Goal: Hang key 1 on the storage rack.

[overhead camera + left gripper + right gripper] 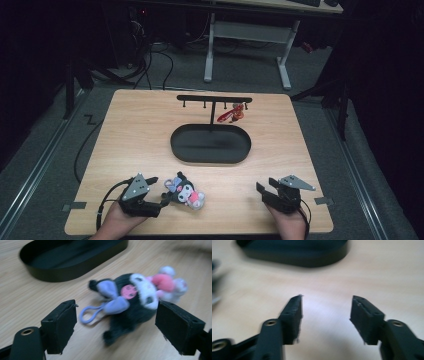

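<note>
Item: plush keychain lying flat on the counter, my left gripper spread wide around it, ready to clamp. My right gripper waits apart and empty, clear of the black tray.

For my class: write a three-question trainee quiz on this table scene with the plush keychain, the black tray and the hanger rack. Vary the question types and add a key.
1. True or false: the left gripper is shut on the plush keychain.
2. Which is empty? A) oval black tray B) hanger rack
3. Fill in: between the pads of the right gripper lies only bare ____.

Key: 1 false, its jaws stand open around the plush. 2 A; a red charm hangs on the rack. 3 table.
</note>
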